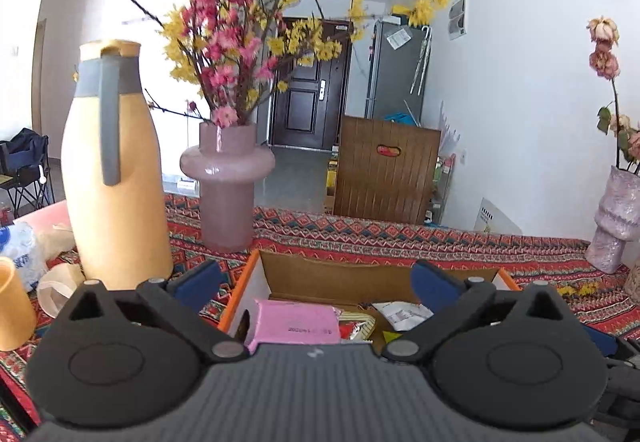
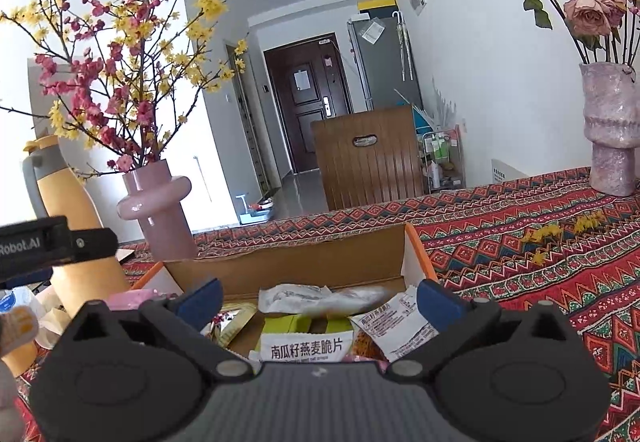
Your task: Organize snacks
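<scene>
So I've got both grippers, left [image 1: 316, 280] and right [image 2: 318, 296], hovering over the cardboard box [image 2: 288, 266] on the worktop, fingers spread wide and holding nothing. The snacks are all in the box: a pink packet [image 1: 296, 324] on the left, a green-and-white packet [image 2: 306, 342] in the middle. My worry is swinging wide and knocking over the pink vase [image 1: 228, 182] or the yellow jug [image 1: 116, 170] just beside it.

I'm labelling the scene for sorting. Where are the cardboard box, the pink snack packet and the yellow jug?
cardboard box [image 2: 288, 266]: right wrist view, on its brown inner back wall.
pink snack packet [image 1: 298, 324]: left wrist view, on its flat top face.
yellow jug [image 1: 120, 202]: left wrist view, on its body beside the grey handle.
</scene>
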